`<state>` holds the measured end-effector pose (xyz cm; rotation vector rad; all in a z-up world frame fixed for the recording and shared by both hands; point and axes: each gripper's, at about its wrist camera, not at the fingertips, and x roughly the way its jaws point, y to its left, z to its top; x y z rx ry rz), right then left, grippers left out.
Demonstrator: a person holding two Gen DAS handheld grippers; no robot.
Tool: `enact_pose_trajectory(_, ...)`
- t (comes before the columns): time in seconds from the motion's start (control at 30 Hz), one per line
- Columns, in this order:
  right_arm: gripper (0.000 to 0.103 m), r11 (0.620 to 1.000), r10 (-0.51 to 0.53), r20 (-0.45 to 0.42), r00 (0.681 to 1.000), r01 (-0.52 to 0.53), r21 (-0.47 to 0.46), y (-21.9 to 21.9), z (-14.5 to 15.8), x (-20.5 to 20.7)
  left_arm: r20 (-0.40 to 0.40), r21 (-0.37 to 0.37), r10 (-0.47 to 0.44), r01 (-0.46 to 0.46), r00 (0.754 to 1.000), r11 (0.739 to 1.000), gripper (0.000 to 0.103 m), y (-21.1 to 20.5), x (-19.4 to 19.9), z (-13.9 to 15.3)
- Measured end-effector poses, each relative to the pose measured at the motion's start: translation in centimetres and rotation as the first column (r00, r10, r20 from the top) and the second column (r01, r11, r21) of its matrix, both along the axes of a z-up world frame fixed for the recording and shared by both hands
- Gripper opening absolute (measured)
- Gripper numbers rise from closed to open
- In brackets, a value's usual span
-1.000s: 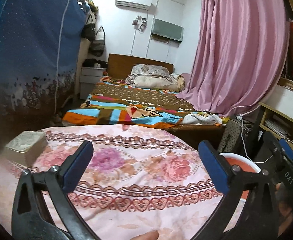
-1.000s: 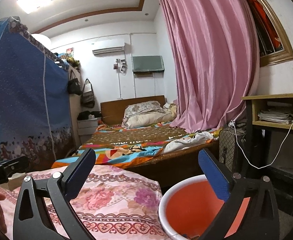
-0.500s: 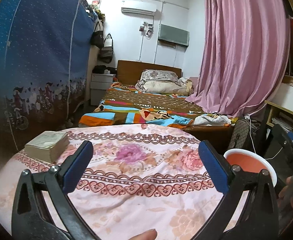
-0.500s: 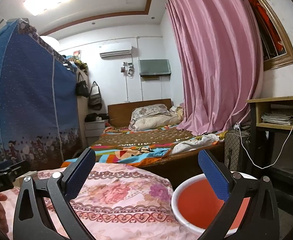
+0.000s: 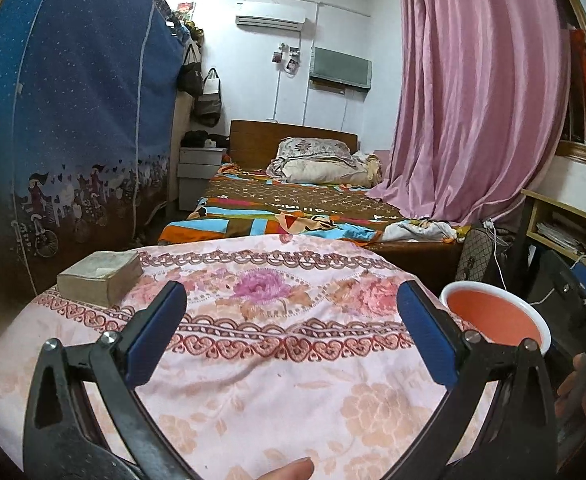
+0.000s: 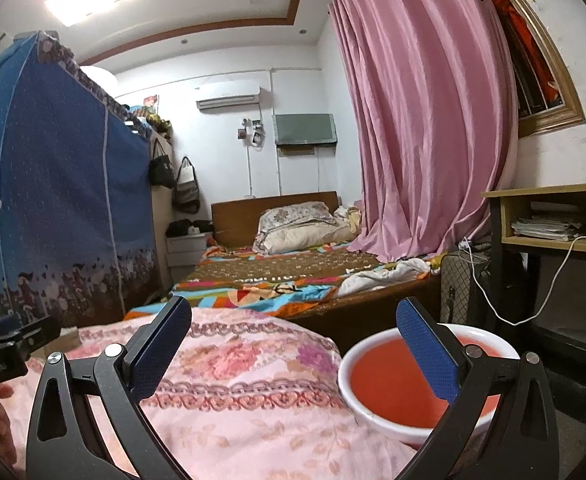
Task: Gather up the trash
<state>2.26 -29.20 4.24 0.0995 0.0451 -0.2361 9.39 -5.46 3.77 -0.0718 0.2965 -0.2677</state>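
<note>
An orange bin with a white rim (image 5: 495, 317) (image 6: 411, 386) stands on the floor off the right edge of a round table under a pink floral cloth (image 5: 277, 344) (image 6: 233, 392). No loose trash shows on the cloth. My left gripper (image 5: 289, 334) hangs open above the table's near part, nothing between its blue pads. My right gripper (image 6: 291, 346) is open too, held over the table's right edge, its right finger in front of the bin. In the right wrist view the left gripper's black body (image 6: 9, 344) shows at the left edge.
A tissue box (image 5: 101, 278) lies at the table's far left. Beyond the table is a bed with a striped cover (image 5: 293, 204), a blue fabric wardrobe (image 5: 73, 120) to the left, pink curtains (image 5: 481, 92) and a wooden shelf (image 6: 553, 220) with a white cable to the right.
Both grippers have drawn back and lifted, so more of the table, the tissue box and the bin show. Both stay open and empty.
</note>
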Motion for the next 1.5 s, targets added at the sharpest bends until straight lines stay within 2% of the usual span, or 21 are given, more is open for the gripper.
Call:
enact_pose_trajectory(0.27,0.103,1.000,-0.010,-0.042,0.999,0.010,-0.001,0.3,-1.4,-1.8,-0.013,0.007,-0.027,0.027,1.000,1.000,0.091,0.3,-2.2,-1.4)
enact_pose_trajectory(0.87,0.103,1.000,0.007,-0.074,0.997,-0.009,-0.026,2.7,-2.9,-5.6,0.014,0.056,0.001,-0.002,1.000,0.998,0.091,2.8,-6.5,-3.2)
enact_pose_trajectory(1.5,0.103,0.999,0.011,-0.115,0.993,-0.017,-0.050,3.4,-3.6,-5.8,0.029,0.071,0.001,-0.003,1.000,0.997,0.091,2.6,-7.0,-3.5)
